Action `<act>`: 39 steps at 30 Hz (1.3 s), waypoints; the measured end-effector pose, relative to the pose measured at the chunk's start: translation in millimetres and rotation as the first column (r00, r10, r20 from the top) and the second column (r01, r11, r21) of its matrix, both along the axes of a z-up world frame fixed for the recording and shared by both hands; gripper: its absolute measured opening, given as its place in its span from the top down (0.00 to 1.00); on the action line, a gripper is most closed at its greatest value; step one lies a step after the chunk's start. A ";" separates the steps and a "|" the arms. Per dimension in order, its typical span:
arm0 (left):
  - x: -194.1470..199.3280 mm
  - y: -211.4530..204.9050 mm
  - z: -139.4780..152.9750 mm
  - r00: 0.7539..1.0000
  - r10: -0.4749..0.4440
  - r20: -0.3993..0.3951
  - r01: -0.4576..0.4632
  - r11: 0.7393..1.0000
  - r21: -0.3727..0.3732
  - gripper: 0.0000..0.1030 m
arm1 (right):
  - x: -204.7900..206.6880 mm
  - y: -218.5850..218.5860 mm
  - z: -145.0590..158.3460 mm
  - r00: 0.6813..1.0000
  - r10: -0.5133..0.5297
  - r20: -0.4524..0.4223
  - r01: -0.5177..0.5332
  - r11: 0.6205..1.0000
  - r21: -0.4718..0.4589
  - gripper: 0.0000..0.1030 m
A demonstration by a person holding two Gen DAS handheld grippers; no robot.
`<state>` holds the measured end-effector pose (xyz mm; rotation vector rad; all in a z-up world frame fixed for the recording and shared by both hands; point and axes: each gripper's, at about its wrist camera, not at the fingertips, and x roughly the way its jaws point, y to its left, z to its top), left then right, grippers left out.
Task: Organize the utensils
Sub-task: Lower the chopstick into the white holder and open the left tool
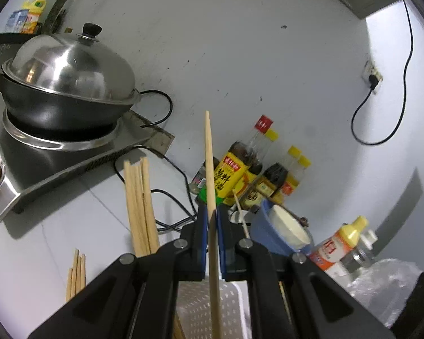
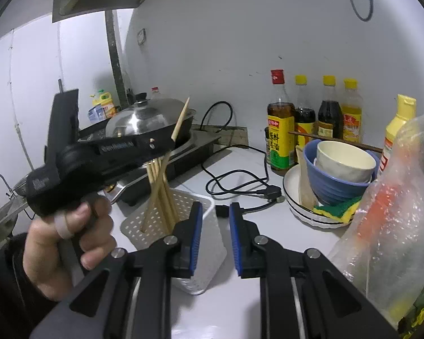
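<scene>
My left gripper [image 1: 210,212] is shut on a single wooden chopstick [image 1: 209,158] that stands almost upright between its blue pads. Below it is the white perforated basket [image 1: 195,305], with several more chopsticks [image 1: 140,206] leaning in it at the left. In the right wrist view a hand [image 2: 70,234] holds the left gripper [image 2: 171,141] above the basket [image 2: 203,200], the chopstick [image 2: 181,117] sticking up past its tip and the bundle of chopsticks [image 2: 158,195] under it. My right gripper [image 2: 215,220] is open just in front of the basket, with nothing between its pads.
A wok with a steel lid [image 2: 144,118] sits on a stove at the back left. Sauce bottles [image 2: 305,118] line the wall. Stacked bowls [image 2: 342,169] on a plate with a sponge, a plastic bag [image 2: 393,212] at the right, a black power cable [image 2: 234,180] on the counter.
</scene>
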<state>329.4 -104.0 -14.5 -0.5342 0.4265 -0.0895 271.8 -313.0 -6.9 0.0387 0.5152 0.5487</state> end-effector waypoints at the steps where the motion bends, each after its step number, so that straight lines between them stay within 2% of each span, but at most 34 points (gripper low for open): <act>1: -0.2 -2.8 -4.0 1.000 0.005 -0.004 -0.005 1.000 0.001 0.95 | 0.6 -1.8 -1.2 1.000 -0.004 -0.001 0.004 1.000 0.001 0.83; 9: -5.8 -18.3 -20.4 1.000 0.009 -0.017 -0.008 1.000 0.030 0.95 | 6.0 -15.3 -10.7 1.000 -0.023 -0.015 0.023 0.999 0.024 0.83; 19: -18.5 -9.5 -28.3 0.998 0.039 -0.048 -0.037 0.998 0.045 0.95 | 2.1 -11.1 -15.8 1.000 -0.020 -0.023 0.020 1.000 0.017 0.83; 27: -33.6 -3.7 -24.6 0.999 0.027 -0.046 -0.024 0.997 0.070 0.95 | -2.4 -4.5 -13.2 1.000 -0.016 -0.019 0.016 1.000 0.008 0.83; 32: -34.3 0.3 -24.1 0.996 -0.002 -0.090 0.009 0.997 0.076 0.94 | -3.2 1.5 -11.5 1.000 -0.006 -0.018 0.006 1.000 -0.002 0.83; 33: -34.6 0.4 -25.3 0.995 -0.007 -0.100 0.015 0.997 0.077 0.93 | -4.1 3.1 -10.8 1.000 -0.004 -0.017 0.004 1.000 -0.004 0.83; 37: -40.4 5.1 -28.5 0.992 -0.045 -0.122 0.052 0.998 0.047 0.73 | -8.5 7.9 -8.4 1.000 0.000 -0.013 0.000 1.000 -0.015 0.83; 39: -47.1 8.7 -25.8 0.992 -0.053 -0.114 0.058 0.997 0.043 0.73 | -11.2 11.0 -8.1 1.000 -0.003 -0.014 0.002 1.000 -0.026 0.83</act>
